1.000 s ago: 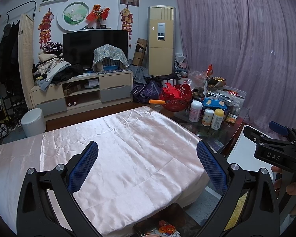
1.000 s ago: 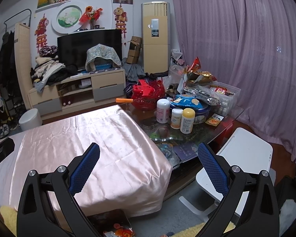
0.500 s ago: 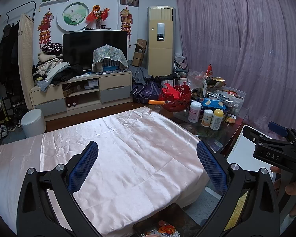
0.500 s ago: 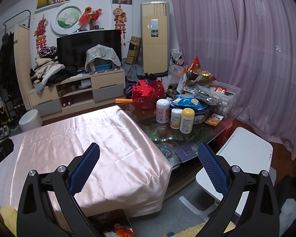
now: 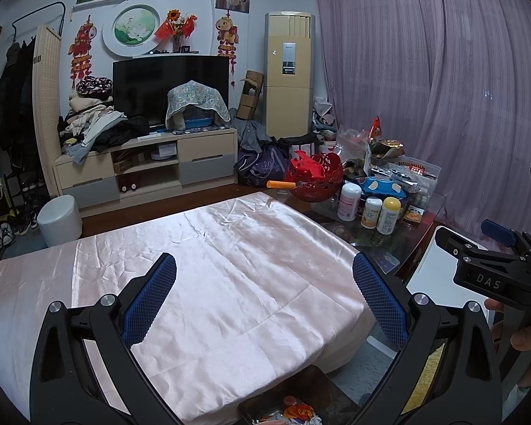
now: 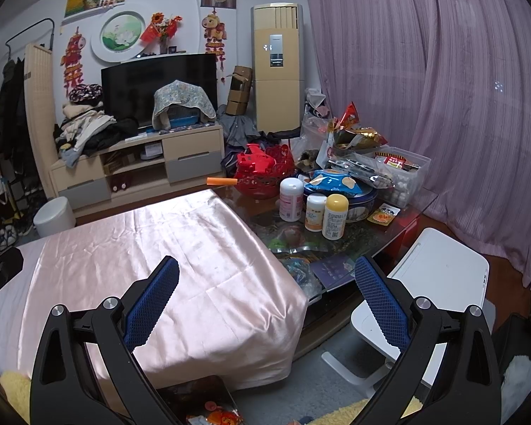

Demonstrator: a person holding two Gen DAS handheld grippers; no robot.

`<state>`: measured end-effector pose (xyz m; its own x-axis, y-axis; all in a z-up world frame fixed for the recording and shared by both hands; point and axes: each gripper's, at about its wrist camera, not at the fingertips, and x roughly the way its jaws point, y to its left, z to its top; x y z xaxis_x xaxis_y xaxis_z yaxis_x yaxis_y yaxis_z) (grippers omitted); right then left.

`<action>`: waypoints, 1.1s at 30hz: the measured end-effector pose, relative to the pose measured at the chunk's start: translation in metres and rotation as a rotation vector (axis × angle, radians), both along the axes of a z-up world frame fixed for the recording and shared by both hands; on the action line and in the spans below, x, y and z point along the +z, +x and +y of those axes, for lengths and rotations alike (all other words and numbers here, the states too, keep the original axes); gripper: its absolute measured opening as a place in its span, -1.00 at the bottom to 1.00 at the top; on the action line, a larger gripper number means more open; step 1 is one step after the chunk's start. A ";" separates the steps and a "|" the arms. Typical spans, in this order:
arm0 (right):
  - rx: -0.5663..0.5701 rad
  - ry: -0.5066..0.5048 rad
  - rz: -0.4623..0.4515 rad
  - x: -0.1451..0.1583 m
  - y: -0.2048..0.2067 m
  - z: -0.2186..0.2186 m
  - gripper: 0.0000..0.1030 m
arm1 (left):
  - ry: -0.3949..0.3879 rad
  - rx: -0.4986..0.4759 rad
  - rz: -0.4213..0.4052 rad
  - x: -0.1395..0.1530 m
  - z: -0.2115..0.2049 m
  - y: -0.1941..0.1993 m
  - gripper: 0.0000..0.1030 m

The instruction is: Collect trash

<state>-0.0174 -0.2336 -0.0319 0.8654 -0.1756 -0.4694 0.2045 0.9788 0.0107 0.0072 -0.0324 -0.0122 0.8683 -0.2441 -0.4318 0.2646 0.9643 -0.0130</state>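
While both grippers [image 5: 263, 301] [image 6: 265, 301] gape empty, trash [image 5: 297, 411] lies below, near them.

Trash [image 5: 293, 411]: small heap of crumpled wrappers, orange, red and white, lying in a dark tray [image 5: 322, 386] on the floor, just below the near edge of the pink-draped table [image 5: 209, 283]. Partly cut off by frame bottom.

Left gripper [image 5: 263, 292] is wide open over the pink satin cloth [image 5: 209, 276]; red basket [image 5: 317, 177] at 1 o'clock, right gripper [image 5: 492, 269] at 3.
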 end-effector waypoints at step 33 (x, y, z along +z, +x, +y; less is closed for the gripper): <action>-0.019 0.014 0.007 -0.004 -0.010 -0.001 0.94 | 0.000 0.022 0.030 -0.001 -0.014 0.005 0.84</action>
